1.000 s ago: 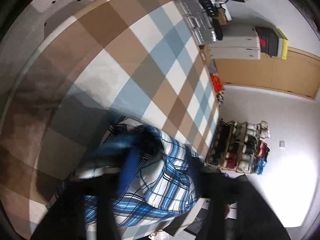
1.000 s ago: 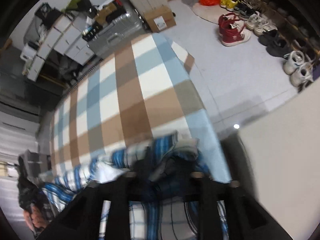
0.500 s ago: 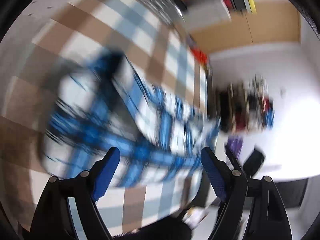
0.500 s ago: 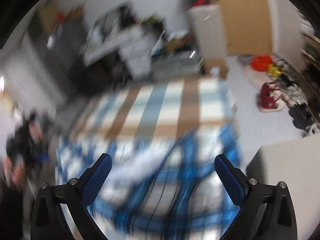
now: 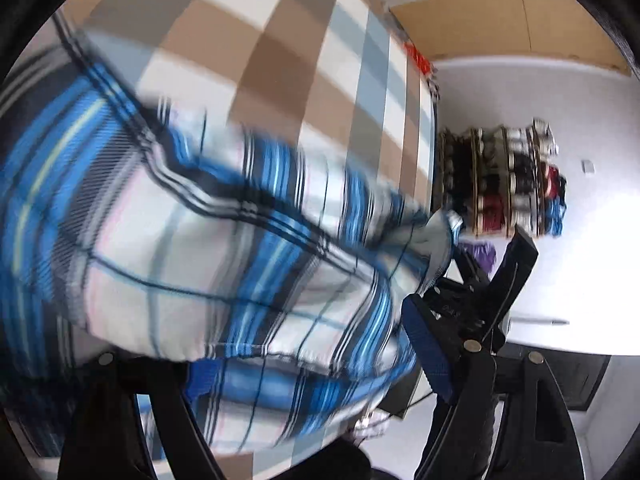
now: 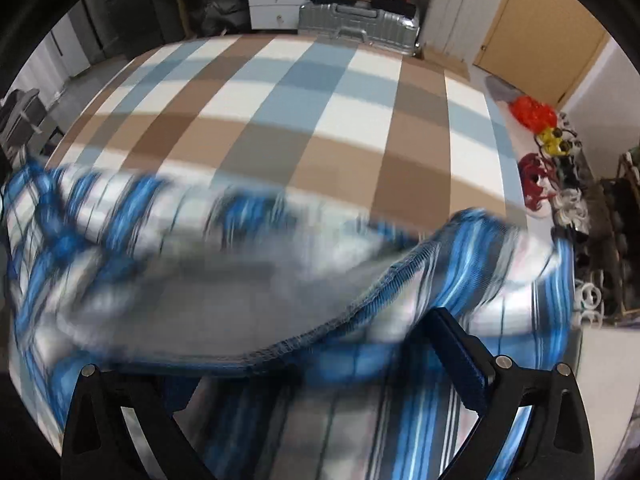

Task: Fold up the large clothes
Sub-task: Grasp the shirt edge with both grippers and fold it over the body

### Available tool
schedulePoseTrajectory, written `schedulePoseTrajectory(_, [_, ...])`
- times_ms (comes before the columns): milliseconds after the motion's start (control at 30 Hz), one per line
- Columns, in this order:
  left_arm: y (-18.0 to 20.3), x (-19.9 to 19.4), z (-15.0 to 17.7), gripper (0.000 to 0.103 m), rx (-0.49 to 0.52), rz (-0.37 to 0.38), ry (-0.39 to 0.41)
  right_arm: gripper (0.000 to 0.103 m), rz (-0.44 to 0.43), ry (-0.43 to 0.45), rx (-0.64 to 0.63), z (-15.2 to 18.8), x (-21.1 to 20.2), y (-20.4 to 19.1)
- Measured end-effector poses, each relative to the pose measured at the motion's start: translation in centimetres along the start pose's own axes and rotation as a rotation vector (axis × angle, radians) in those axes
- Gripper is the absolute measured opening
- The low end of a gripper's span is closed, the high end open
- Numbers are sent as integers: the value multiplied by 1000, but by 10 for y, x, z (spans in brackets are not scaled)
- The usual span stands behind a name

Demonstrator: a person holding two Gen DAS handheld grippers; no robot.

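Your shirt (image 6: pixel 248 280) lies on the bed (image 6: pixel 320 120), suitcase (image 6: pixel 356 24) behind it, shoe rack (image 5: pixel 500 184) off its right edge.

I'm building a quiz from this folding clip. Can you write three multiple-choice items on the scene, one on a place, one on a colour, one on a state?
1. Where does the plaid garment lie?
A. on the checked bed cover
B. on the floor
C. on the shoe rack

2. What colours are the cover's checks?
A. red and green
B. brown, light blue and white
C. black and yellow

3. How do the right gripper's jaws stand?
A. clamped shut on a shoe
B. shut on nothing
C. wide apart, with cloth between them

Answers:
1 A: the cover shows around the cloth.
2 B: those squares fill the right wrist view.
3 C: the blue pads stand far apart and press on nothing.
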State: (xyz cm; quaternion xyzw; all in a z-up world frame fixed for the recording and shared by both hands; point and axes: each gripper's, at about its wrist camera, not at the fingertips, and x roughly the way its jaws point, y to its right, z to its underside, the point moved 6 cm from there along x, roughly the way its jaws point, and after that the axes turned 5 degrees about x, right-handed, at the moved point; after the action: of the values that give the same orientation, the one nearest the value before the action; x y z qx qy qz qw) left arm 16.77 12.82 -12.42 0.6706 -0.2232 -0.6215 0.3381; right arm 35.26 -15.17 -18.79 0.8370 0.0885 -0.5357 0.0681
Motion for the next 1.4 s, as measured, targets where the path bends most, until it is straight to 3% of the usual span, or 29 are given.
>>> schedulePoseTrajectory(100, [3,-21,-31,79,7,2,69,101,-26,31,77,-28,2,7])
schedulePoseTrajectory(167, [-3,-42,-52,79,3,-24,163,100,-37,98,168,-47,-6,22])
schedulePoseTrajectory(267, [-28,-77,-71,79,-28,-121,262,101,-30,191,279,-59,-21,43])
schedulePoseTrajectory(333, [-45,-102,-72,79,-44,-146,300,101,-58,247,296,-58,-37,47])
schedulePoseTrajectory(433, [-59,-131,-59,79,-48,-121,348,102,-143,263,226,-45,-57,30])
schedulePoseTrajectory(600, [-52,-119,-23,80,59,-150,312,102,-237,187,49,-14,-71,-30])
schedulePoseTrajectory(667, [-50,-106,-9,79,76,-115,271,102,-256,139,-15,-4,-66,-58])
schedulePoseTrajectory(733, [-48,-94,-3,80,77,-80,233,102,-245,67,-83,6,-50,-87])
schedulePoseTrajectory(800, [-52,-77,0,79,76,-110,190,102,-219,10,-126,11,-34,-109])
schedulePoseTrajectory(900, [-68,-69,-6,79,57,-176,209,102,-149,-78,-64,2,7,-124])
schedulePoseTrajectory(1033, [-84,-70,-5,79,30,-159,236,103,-172,-189,151,-16,42,-112])
schedulePoseTrajectory(1133, [-84,-72,-4,79,65,-165,240,103,-157,-183,228,-37,45,-98])
schedulePoseTrajectory(1233, [-86,-74,-2,79,78,-154,241,100,-75,-175,248,-50,49,-81])
schedulePoseTrajectory(1300, [-89,-80,0,79,82,-175,253,99,9,-113,234,-58,40,-68])
schedulePoseTrajectory(1400, [-99,-87,3,79,95,-252,281,99,-16,28,208,-61,6,-47])
